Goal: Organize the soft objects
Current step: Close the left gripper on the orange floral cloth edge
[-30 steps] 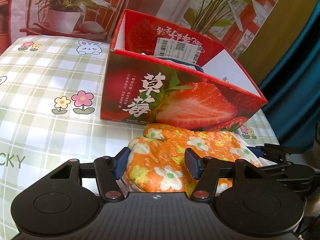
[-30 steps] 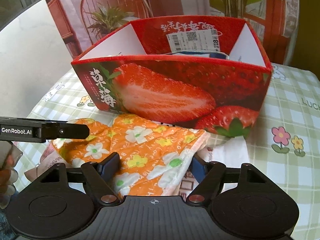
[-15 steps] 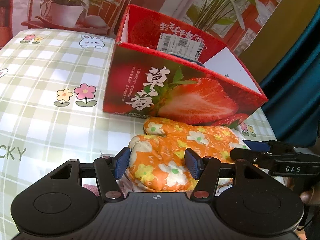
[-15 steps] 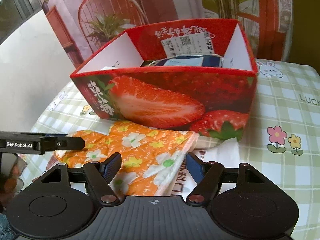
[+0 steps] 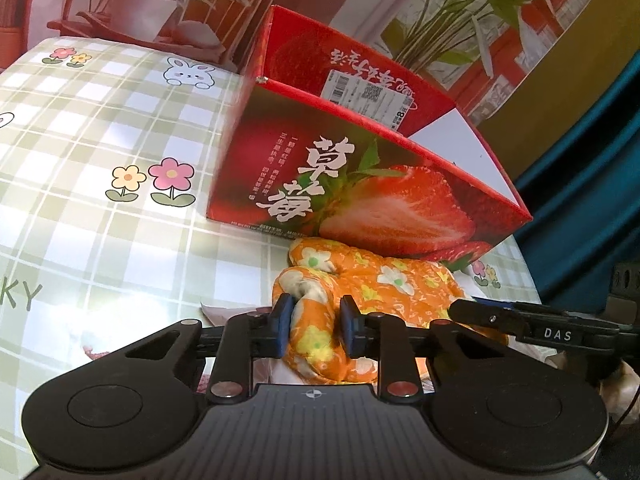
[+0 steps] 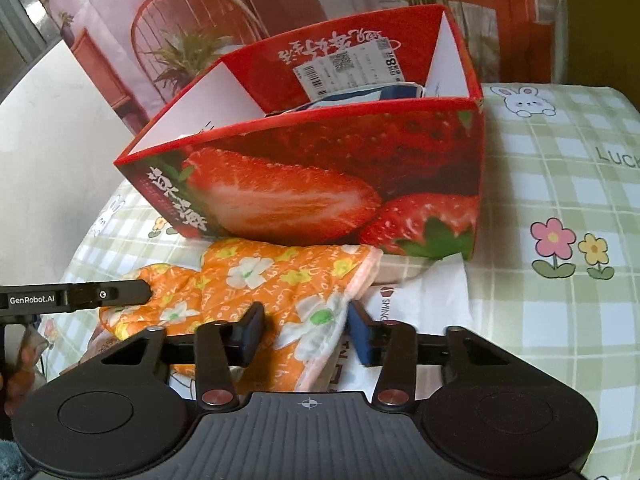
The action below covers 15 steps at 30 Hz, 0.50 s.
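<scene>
An orange flowered oven mitt (image 5: 392, 284) lies on the table against the front of an open red strawberry box (image 5: 260, 168). My left gripper (image 5: 316, 320) is closing, and its blue pads squeeze a bunched fold at the mitt's rounded end. At the other end of the mitt (image 6: 256, 276), my right gripper (image 6: 306, 330) is closing too, with the white-edged cuff between its pads and pressed by them. A finger (image 5: 492, 316) of the right gripper shows in the left wrist view. The box (image 6: 420, 148) holds a blue and white item (image 6: 360, 98).
White printed paper or a bag (image 6: 424, 296) lies under the mitt's cuff. The table carries a green checked cloth (image 5: 100, 160) with flower and rabbit prints. A potted plant (image 5: 140, 12) stands behind the table. A teal curtain (image 5: 580, 200) hangs at the right.
Both pairs of jaws have narrowed onto the mitt. The left one now bunches the rounded end. The right gripper has shifted a little and rolled, and its pads now meet the cuff.
</scene>
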Each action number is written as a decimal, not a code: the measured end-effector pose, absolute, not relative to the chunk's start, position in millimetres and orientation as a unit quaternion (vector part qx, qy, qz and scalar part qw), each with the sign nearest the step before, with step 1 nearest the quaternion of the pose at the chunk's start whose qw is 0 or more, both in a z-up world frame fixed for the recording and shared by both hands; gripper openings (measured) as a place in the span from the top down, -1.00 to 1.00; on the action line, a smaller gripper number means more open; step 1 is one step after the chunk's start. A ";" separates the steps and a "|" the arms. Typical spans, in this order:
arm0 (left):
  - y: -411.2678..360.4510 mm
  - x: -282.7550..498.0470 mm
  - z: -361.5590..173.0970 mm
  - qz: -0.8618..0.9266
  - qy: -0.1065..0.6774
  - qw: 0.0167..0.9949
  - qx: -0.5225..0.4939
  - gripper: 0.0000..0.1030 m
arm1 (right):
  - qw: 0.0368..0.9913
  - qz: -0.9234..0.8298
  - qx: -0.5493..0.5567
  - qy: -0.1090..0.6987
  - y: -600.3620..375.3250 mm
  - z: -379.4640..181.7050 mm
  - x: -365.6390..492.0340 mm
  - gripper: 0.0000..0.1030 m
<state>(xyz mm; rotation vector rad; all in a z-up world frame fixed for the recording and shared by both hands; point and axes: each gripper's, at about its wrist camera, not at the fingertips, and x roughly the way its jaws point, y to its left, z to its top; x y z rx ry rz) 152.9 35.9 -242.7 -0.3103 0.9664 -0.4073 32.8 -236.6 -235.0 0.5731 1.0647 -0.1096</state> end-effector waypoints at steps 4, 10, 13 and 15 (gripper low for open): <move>29.9 155.7 -236.7 -0.193 0.458 0.858 -0.132 0.55 | 0.831 -0.047 0.264 0.487 -236.3 -229.0 38.6 0.75; 28.7 146.7 -217.6 -0.215 0.415 0.875 -0.123 0.64 | 0.847 -0.026 0.241 0.473 -227.2 -211.7 37.7 0.84; 32.1 147.8 -210.2 -0.212 0.404 0.881 -0.126 0.65 | 0.855 -0.030 0.233 0.462 -227.9 -201.3 38.2 0.84; 33.7 147.9 -204.6 -0.212 0.396 0.885 -0.124 0.65 | 0.861 -0.031 0.231 0.452 -229.0 -194.8 39.1 0.84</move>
